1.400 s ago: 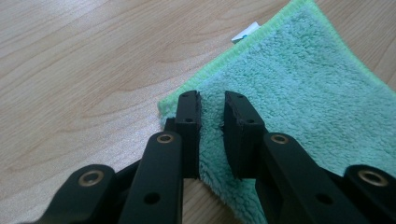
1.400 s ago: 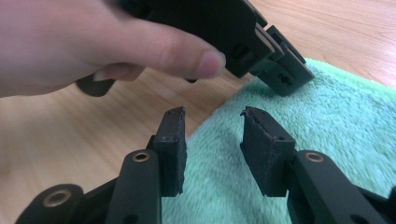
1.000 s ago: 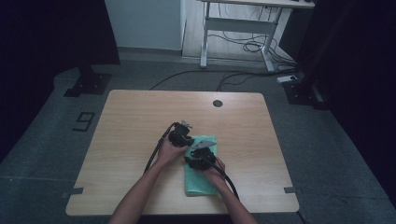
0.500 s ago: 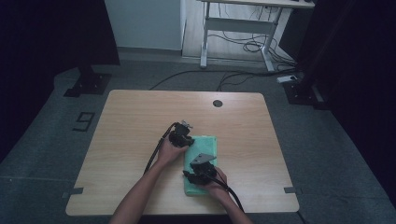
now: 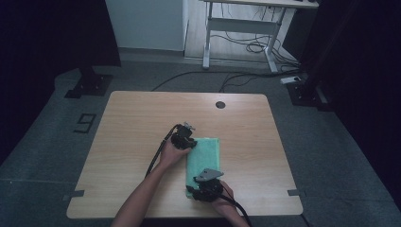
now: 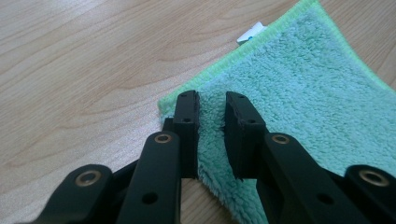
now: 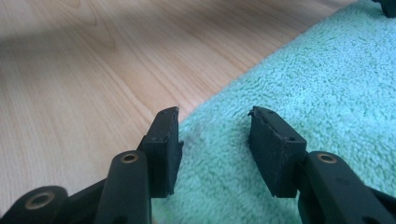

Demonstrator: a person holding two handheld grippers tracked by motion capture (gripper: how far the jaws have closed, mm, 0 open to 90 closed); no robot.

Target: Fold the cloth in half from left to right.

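The green towel (image 5: 204,163) lies folded flat on the desk (image 5: 132,123), toward its near edge. A corner is pinched by the left claw (image 6: 211,123); the right claw (image 7: 214,135) has just been opening and now straddles the near edge, gripping nothing. A one-sided pull could skew the fold — the pinch looks shallow. Nothing is seen obstructing the desk.

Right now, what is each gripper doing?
Left gripper: jaws narrowly apart over the fluffy green towel's corner; grip unclear.
Right gripper: open, just been opening, holding nothing.
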